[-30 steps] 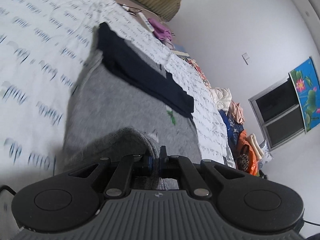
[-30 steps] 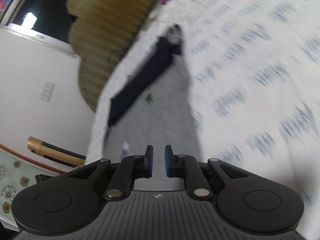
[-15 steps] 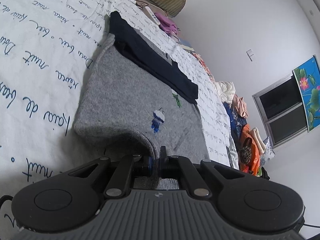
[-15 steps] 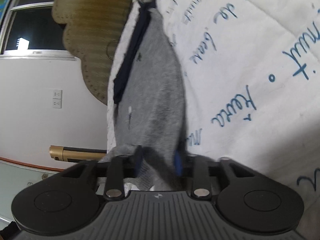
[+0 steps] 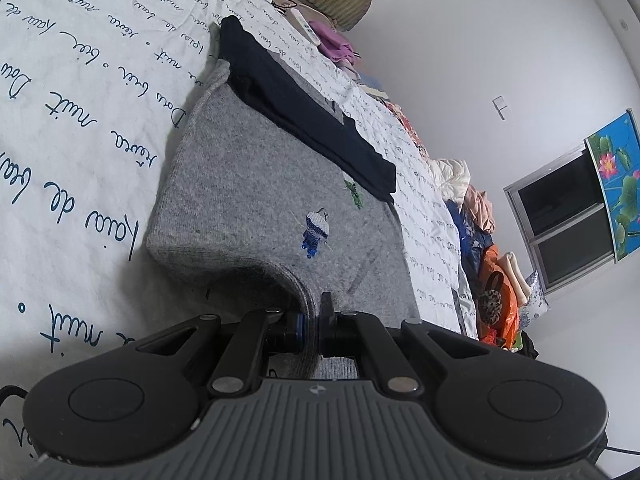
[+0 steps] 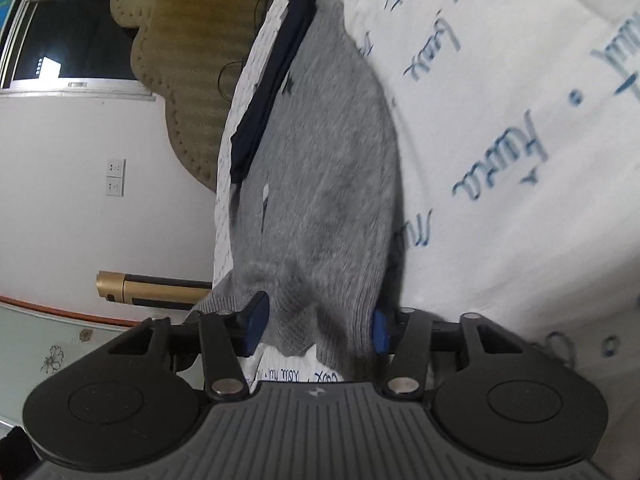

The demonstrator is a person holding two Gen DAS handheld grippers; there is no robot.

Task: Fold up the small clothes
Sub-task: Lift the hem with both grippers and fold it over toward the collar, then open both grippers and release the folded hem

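A grey knit garment is spread on the script-printed bedsheet, with a dark navy garment laid along its far edge. Its near hem is pinched between the pressed-together fingers of the left gripper, while the right gripper stands spread, hem fabric lying between unclosed fingers. It is judged that the right should be closed before lifting, both corners raised level; no containers are seen.

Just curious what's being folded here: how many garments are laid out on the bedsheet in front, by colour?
Grey: 1, the grey sweater
Dark navy: 1, the navy garment lying on the sweater's far part
Total: 2
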